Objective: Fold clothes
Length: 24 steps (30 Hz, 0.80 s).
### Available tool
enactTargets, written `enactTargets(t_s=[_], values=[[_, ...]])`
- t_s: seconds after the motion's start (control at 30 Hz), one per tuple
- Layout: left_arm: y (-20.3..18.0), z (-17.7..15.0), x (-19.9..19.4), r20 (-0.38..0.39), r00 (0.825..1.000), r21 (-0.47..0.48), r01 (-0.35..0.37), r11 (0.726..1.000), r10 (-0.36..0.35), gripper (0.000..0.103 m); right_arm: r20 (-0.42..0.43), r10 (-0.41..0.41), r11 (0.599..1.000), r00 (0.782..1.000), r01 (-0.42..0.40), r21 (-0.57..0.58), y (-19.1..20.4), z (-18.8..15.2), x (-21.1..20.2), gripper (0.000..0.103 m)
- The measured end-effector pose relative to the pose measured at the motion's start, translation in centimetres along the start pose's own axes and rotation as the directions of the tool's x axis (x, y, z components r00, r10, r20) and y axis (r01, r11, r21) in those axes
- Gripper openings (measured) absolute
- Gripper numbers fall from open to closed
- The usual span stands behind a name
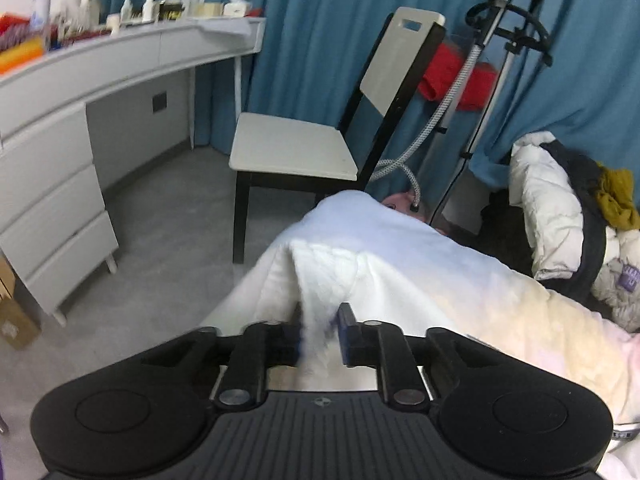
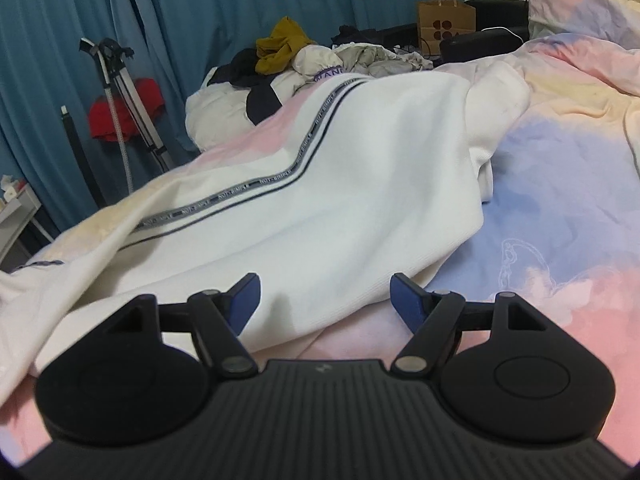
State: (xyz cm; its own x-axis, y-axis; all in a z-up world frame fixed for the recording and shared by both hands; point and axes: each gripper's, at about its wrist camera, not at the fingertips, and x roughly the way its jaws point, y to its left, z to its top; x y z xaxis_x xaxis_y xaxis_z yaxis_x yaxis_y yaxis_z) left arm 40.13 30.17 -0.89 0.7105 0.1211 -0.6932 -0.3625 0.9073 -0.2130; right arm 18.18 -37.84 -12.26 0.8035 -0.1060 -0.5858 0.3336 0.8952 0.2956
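A white garment (image 2: 360, 184) with a grey and dark stripe lies spread on the pastel bed cover (image 2: 560, 216). My left gripper (image 1: 320, 332) is shut on a bunched fold of the white garment (image 1: 380, 264), which drapes away over the bed edge. My right gripper (image 2: 324, 300) is open, its blue pads on either side of the garment's near edge, not touching it.
A white chair (image 1: 296, 148) and a grey dresser (image 1: 52, 184) stand on the grey floor left of the bed. A clothes steamer stand (image 1: 480, 80) is by the blue curtain. A pile of clothes (image 2: 304, 64) and a paper bag (image 2: 446, 20) lie at the far side.
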Motion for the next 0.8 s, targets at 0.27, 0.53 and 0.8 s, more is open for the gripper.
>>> enactTargets(t_s=[0.27,0.53,0.8], values=[[0.3,-4.0,-9.5,0.071,0.989,-0.002,0.128,0.992,-0.128,0.084,-0.003,0.030,0.999,1.000,-0.030,0.043,-0.7,0.1,0.0,0.074],[0.3,-13.3,-21.0,0.080,0.965,-0.051,0.254,0.966,-0.250,0.091,0.037,0.052,0.998,0.998,-0.054,0.045,-1.0,0.0,-3.2,0.074],[3.4,-22.4,-20.4,-0.125,0.902,-0.482,0.309,0.820,-0.414,0.092,0.064,0.053,0.997,0.997,-0.056,0.056,-1.3,0.2,-5.0,0.074]])
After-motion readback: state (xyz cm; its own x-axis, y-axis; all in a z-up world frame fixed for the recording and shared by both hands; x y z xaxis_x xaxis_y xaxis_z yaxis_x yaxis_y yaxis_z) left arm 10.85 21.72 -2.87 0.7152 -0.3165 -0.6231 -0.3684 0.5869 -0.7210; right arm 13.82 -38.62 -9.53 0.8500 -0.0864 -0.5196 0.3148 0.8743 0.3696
